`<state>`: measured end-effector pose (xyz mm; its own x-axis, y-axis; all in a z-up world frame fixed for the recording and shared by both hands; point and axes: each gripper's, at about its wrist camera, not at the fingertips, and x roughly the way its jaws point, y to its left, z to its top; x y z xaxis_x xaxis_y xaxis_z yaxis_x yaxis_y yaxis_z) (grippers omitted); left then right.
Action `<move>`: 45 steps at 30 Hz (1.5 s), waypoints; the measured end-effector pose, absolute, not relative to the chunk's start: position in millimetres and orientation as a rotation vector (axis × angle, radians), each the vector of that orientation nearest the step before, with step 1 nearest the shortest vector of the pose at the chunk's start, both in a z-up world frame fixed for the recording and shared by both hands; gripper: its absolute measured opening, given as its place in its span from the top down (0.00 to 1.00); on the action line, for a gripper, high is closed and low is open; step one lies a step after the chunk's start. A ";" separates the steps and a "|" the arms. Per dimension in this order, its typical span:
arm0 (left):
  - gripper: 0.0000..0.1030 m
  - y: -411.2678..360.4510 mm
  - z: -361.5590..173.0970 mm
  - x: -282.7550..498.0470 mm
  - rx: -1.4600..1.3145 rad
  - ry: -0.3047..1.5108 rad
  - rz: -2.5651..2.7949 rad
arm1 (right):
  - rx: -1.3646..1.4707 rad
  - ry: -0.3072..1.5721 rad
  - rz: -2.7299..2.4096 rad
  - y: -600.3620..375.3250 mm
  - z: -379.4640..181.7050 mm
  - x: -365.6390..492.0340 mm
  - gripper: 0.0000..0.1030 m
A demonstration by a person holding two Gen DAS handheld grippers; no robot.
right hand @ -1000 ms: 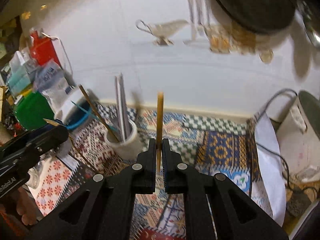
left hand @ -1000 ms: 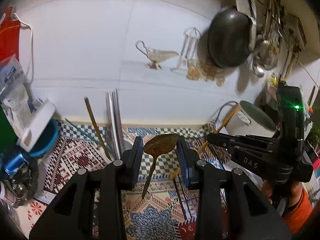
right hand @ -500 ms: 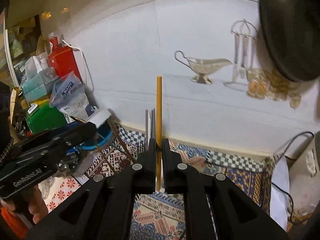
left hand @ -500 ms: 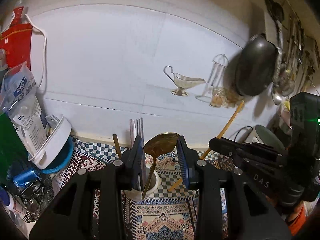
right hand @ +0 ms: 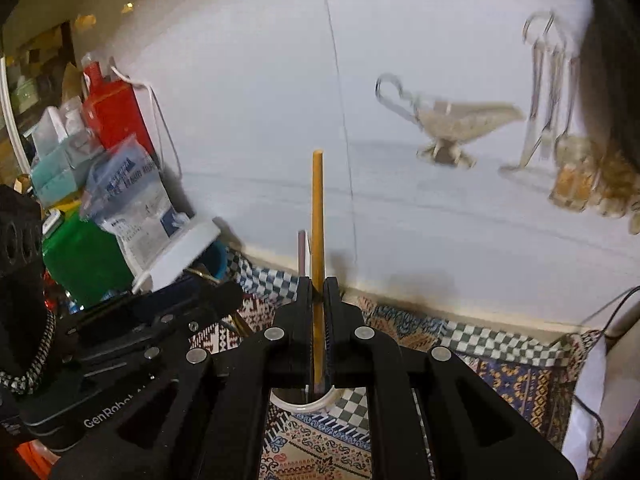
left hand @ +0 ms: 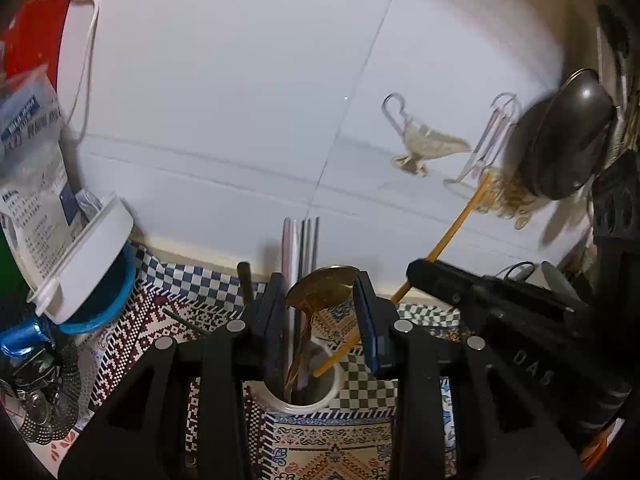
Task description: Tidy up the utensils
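The spoon [left hand: 322, 290] is a tarnished gold, the chopstick [right hand: 317, 216] a warm yellow-orange, and the cup [left hand: 298, 402] beneath them white, while both the left gripper [left hand: 321, 312] and the right gripper [right hand: 319, 312] are matt black. The cloth [left hand: 340, 452] mixes blue, cream and dark-red ornament with bands of blue-and-white and green-and-white checks. Against the white wall [left hand: 240, 100] hang a dark grey pan [left hand: 560, 136] and a red bag [right hand: 114, 114], beside a green container [right hand: 86, 260] and a blue bowl [left hand: 104, 304] under a white lid [left hand: 86, 256].
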<state>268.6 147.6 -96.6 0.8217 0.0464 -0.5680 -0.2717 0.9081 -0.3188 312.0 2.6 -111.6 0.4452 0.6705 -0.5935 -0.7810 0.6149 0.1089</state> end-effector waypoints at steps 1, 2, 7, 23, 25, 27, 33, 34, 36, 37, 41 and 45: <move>0.68 148.7 -100.3 271.2 -0.401 0.592 0.180 | -0.203 0.659 0.907 5.5 -117.4 313.7 0.95; 0.68 150.0 -104.6 273.7 -0.399 0.601 0.186 | -0.216 0.673 0.907 8.3 -123.3 314.8 0.95; 0.68 154.1 -123.8 282.1 -0.401 0.653 0.205 | -0.255 0.738 0.914 14.8 -144.3 321.1 0.95; 0.67 151.1 -136.5 278.0 -0.398 0.743 0.209 | -0.263 0.809 0.944 6.6 -149.8 318.2 0.85; 0.67 148.8 -129.7 270.3 -0.390 0.732 0.204 | -0.265 0.786 0.945 -0.9 -143.8 310.9 0.83; 0.67 145.9 -121.7 263.2 -0.375 0.723 0.198 | -0.265 0.764 0.945 -8.4 -137.7 304.8 0.83; 0.66 129.5 -90.3 232.3 -0.292 0.682 0.178 | -0.234 0.673 0.928 -47.3 -109.7 278.9 0.83; 0.66 125.6 -84.3 226.1 -0.274 0.674 0.172 | -0.226 0.654 0.920 -55.4 -104.0 273.6 0.83; 0.66 116.5 -72.8 213.7 -0.238 0.655 0.157 | -0.209 0.619 0.909 -71.2 -93.1 261.8 0.83; 0.66 112.0 -66.6 206.6 -0.222 0.642 0.148 | -0.201 0.596 0.903 -80.6 -86.4 253.9 0.83; 0.64 91.8 -41.7 178.1 -0.172 0.583 0.114 | -0.164 0.514 0.876 -110.6 -64.8 222.3 0.83; 0.64 74.8 -19.6 150.0 -0.142 0.519 0.091 | -0.125 0.451 0.853 -135.8 -49.6 192.7 0.83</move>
<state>150.0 74.8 -19.6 0.8644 0.0504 -0.5003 -0.1222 0.9862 -0.1118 192.7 -135.8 -49.6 0.5701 0.6983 -0.4327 -0.7506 0.6569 0.0711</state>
